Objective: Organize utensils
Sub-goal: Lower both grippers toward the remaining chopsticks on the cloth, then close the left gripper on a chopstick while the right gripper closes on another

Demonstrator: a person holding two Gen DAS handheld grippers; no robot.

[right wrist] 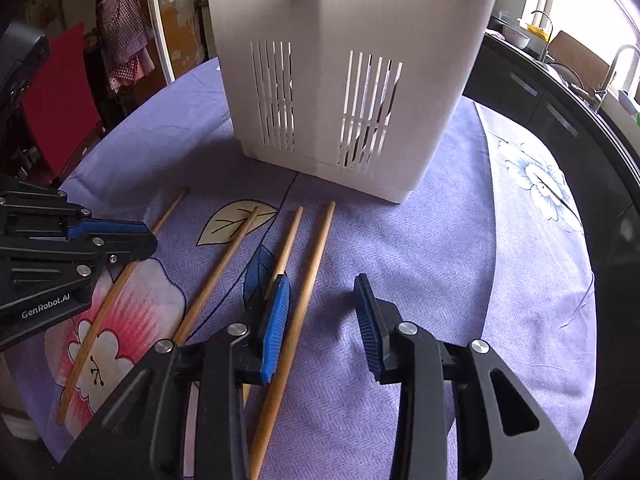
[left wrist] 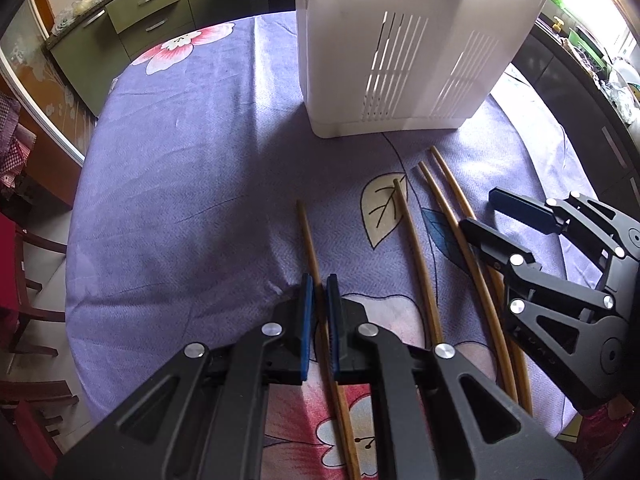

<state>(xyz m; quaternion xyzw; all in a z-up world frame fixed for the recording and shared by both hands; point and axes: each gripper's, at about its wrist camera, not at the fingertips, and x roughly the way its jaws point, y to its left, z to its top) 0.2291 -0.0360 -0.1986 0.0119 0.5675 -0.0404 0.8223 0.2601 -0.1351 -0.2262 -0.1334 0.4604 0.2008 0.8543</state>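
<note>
Purple floral tablecloth point(left wrist: 180, 168) covers the round table, and four wooden chopsticks lie on it side by side, pointing toward a white slotted utensil holder point(left wrist: 400, 52) that stands upright at the far side. The left gripper point(left wrist: 319, 320) sits low over the leftmost chopstick point(left wrist: 308, 236), its blue pads brought in narrow on either side of the stick; whether they actually pinch it cannot be told from either view. To its right lies the second chopstick point(left wrist: 412, 236), then a close pair, the third chopstick point(left wrist: 452, 224) and the rightmost chopstick point(left wrist: 456, 188). The right gripper point(right wrist: 322, 320) has its fingers spread wide, straddling the rightmost chopstick with nothing held; its left pad point(right wrist: 276, 320) rests over the third chopstick. Dark kitchen cabinets point(right wrist: 560, 120) run along the right beyond the table.
</note>
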